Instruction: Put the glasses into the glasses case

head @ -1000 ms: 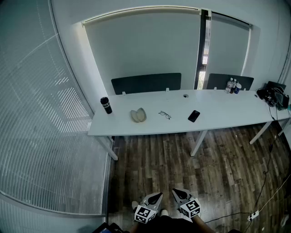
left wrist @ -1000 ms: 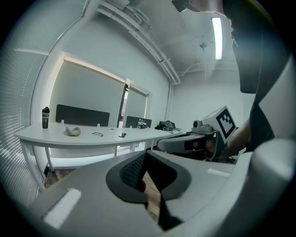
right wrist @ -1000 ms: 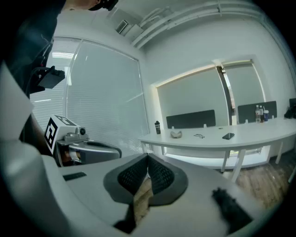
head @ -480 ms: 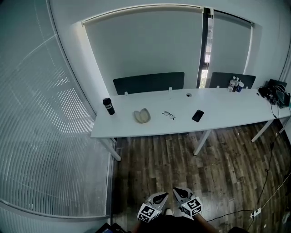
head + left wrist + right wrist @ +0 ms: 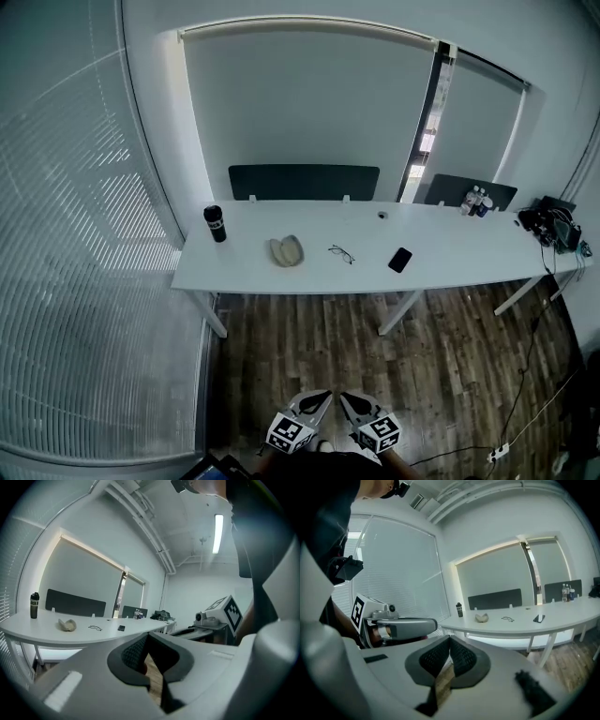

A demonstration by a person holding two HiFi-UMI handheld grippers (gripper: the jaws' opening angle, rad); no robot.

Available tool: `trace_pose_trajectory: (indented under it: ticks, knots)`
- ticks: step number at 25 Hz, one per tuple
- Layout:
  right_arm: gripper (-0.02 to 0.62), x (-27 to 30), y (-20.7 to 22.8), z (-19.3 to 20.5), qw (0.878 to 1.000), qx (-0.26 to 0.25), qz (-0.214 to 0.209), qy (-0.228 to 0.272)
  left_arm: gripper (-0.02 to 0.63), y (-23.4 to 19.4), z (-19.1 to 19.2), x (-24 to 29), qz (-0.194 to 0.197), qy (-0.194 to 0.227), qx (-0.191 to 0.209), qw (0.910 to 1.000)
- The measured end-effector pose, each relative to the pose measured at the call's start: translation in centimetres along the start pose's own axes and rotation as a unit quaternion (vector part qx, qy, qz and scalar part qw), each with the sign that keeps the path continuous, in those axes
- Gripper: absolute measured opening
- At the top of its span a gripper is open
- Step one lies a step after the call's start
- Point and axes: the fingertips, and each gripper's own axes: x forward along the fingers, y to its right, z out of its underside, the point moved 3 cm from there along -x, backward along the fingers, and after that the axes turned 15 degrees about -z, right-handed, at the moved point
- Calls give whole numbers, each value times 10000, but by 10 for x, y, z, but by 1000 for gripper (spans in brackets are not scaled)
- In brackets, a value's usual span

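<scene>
The left gripper (image 5: 322, 397) and the right gripper (image 5: 344, 397) sit side by side at the bottom centre of the head view, above the wood floor (image 5: 309, 337) and well apart from the table (image 5: 450, 267).

In the left gripper view, the jaws are closed with the pad tips meeting; nothing is between them. In the right gripper view, the jaws are likewise closed tip to tip and hold nothing.

The long white table crosses the middle of the head view. The glasses (image 5: 340, 253) lie on it near centre frame, outside the case. The glasses case (image 5: 286, 250) lies open just to their left, not touching them. A dark phone (image 5: 400, 260) lies to the right of the glasses. A black bottle (image 5: 216, 224) stands upright near the table's left end.
</scene>
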Motion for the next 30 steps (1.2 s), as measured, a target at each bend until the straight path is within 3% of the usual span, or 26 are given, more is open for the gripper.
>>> trace_pose_trajectory:
  ticks: [8, 17, 21, 30]
  knots:
    - [8, 50, -9, -33, 9999, -15, 133, 1, 8, -68, -19, -5, -321, 189, -191, 9991]
    - [8, 83, -19, -25, 9988, 370, 289, -132, 7, -120, -3, -29, -578, 101, -692, 9959]
    - [8, 93, -18, -27, 9974, 645, 287, 115, 7, -136, 14, -33, -777, -163, -694, 9944]
    - [8, 130, 32, -30, 9991, 400, -164, 14, 7, -167, 29, 8, -1109, -342, -477, 9921]
